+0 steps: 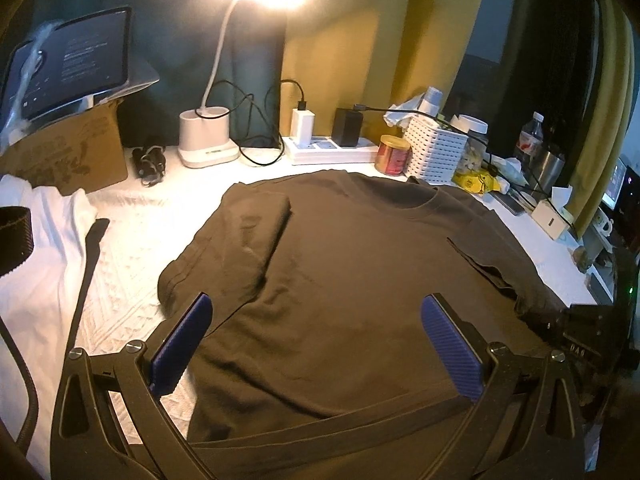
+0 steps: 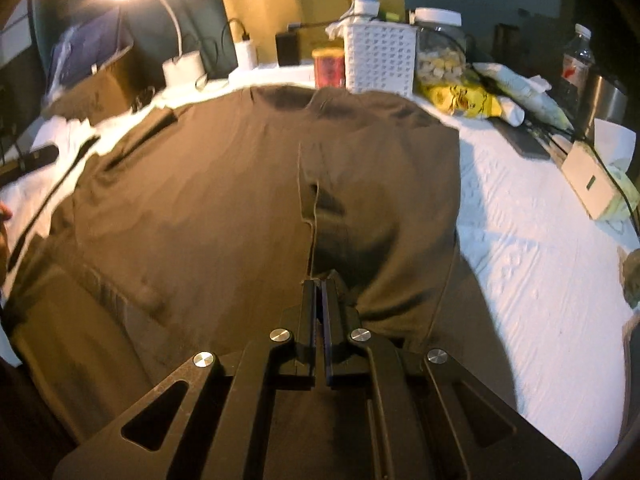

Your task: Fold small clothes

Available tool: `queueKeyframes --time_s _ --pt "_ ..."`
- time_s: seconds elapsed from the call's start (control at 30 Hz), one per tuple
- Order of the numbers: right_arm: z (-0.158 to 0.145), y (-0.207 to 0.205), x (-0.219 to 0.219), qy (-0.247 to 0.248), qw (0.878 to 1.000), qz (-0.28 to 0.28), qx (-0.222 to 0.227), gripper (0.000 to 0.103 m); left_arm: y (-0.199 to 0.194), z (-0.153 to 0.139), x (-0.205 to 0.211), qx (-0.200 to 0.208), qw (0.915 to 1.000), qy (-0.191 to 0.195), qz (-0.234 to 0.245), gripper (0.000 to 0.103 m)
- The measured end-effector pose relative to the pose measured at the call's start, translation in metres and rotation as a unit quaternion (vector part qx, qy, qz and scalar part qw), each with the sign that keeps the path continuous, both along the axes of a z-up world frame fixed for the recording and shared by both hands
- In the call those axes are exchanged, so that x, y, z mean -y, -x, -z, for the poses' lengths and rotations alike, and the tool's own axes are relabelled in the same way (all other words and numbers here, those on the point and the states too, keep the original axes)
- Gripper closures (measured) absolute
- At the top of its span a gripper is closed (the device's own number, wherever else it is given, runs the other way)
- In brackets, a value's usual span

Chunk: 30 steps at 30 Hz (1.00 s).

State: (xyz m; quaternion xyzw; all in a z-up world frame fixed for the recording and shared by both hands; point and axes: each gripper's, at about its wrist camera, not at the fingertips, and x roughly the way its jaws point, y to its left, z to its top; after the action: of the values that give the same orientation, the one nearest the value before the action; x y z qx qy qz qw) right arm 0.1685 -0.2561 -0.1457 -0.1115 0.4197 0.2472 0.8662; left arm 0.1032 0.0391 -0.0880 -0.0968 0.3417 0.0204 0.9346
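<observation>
A dark brown T-shirt (image 1: 340, 240) lies spread on the white textured cover (image 1: 128, 248), neckline toward the back. Its left sleeve is folded in over the body. My left gripper (image 1: 318, 300) hovers open over the shirt's lower half, blue pads (image 1: 184, 344) wide apart with nothing between them. In the right wrist view the T-shirt (image 2: 200, 200) fills the middle, and its right sleeve side is turned over along a seam. My right gripper (image 2: 320, 282) is shut at that turned edge, where the cloth bunches at the fingertips.
A white garment (image 1: 48, 232) lies at the left. Along the back stand a cardboard box (image 1: 68, 160), a lit desk lamp (image 1: 208, 136), a power strip (image 1: 328, 152), a red can (image 1: 394, 156) and a white basket (image 1: 436, 148). Bottles and cables crowd the right edge (image 2: 576, 56).
</observation>
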Motion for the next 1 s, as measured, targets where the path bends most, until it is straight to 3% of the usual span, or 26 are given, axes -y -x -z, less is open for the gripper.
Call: queueKeyframes --time_s 0.27,0.3,0.4,0.53,0.6,1.0 --pt "-0.012 0.012 -0.002 0.017 0.999 0.026 0.014 0.098 0.005 0.004 -0.023 0.004 0.9999 0.008 -0.011 0.001" --pt "-0.014 0.012 -0.003 0.015 0.999 0.032 0.020 0.092 0.006 0.004 -0.026 0.005 0.9999 0.009 -0.012 0.001" --pt "-0.015 0.008 -0.005 0.011 0.998 0.047 0.027 0.036 0.008 0.006 -0.033 0.006 0.9998 0.012 -0.013 0.001" --pt "0.000 0.003 -0.021 0.013 0.999 0.028 -0.019 0.035 0.011 0.008 -0.041 0.006 0.9998 0.012 -0.011 0.001" --pt "-0.001 0.007 -0.029 0.026 0.999 0.022 -0.011 0.035 0.010 0.009 -0.046 0.005 0.9999 0.011 -0.012 0.001" --pt "-0.024 0.007 -0.042 -0.005 0.999 0.040 0.016 0.035 -0.015 0.020 -0.091 -0.017 0.9998 -0.004 -0.006 0.001"
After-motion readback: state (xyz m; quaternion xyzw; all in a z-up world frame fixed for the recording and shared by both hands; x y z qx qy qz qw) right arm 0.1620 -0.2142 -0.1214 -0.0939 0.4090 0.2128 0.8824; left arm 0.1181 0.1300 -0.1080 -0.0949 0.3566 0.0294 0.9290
